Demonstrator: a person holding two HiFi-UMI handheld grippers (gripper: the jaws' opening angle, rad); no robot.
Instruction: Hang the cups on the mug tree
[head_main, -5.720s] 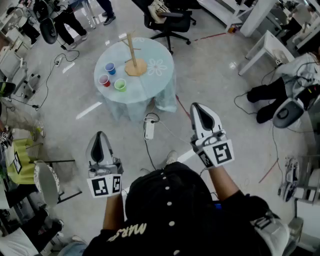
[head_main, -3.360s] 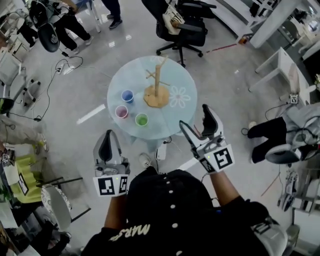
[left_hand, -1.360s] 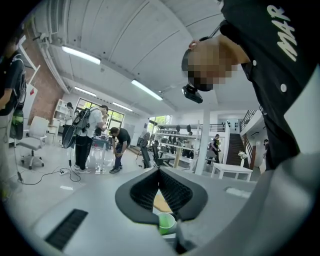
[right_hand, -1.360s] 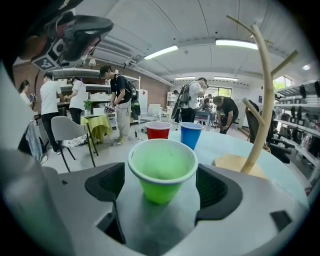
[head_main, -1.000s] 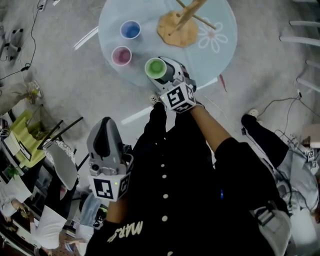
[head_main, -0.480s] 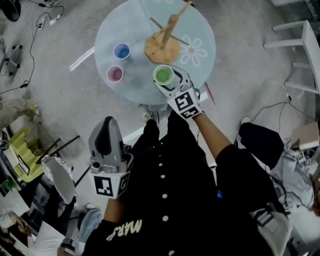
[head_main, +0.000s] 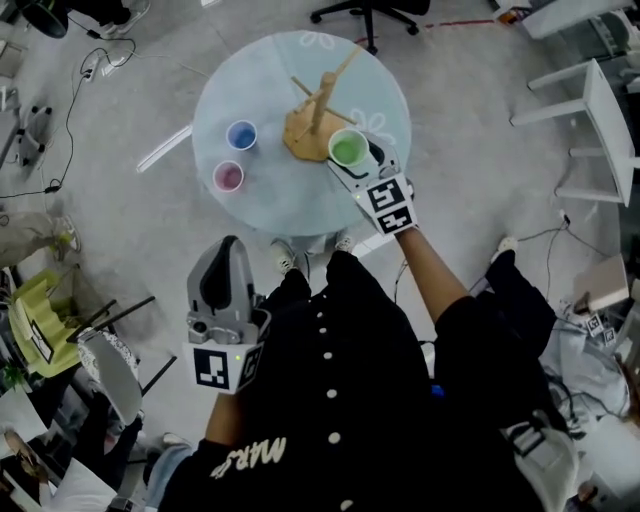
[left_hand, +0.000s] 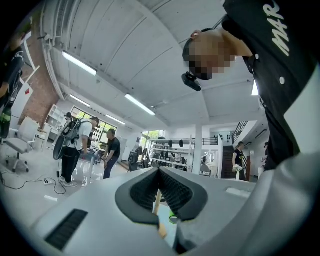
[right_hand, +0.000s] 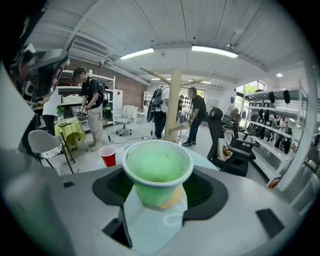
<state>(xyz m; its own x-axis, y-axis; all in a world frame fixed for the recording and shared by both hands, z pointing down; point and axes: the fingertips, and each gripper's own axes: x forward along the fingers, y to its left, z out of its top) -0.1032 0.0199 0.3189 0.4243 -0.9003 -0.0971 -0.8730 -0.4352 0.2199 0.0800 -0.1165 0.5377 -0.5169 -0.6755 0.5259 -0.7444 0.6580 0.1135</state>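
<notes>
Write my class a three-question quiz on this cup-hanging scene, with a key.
1. True or false: the green cup already hangs on the mug tree.
2. How many cups stand on the table? A one, B two, C three.
3. Fill in: the green cup sits between the jaws of the ____ gripper.
Key: 1 false, the right gripper holds it; 2 B, blue cup and red cup; 3 right.

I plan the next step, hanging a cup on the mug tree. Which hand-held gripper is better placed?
Right. The right hand-held gripper is closed on the green cup, close beside the mug tree. The left hand-held gripper is empty and far back from the table.
</notes>
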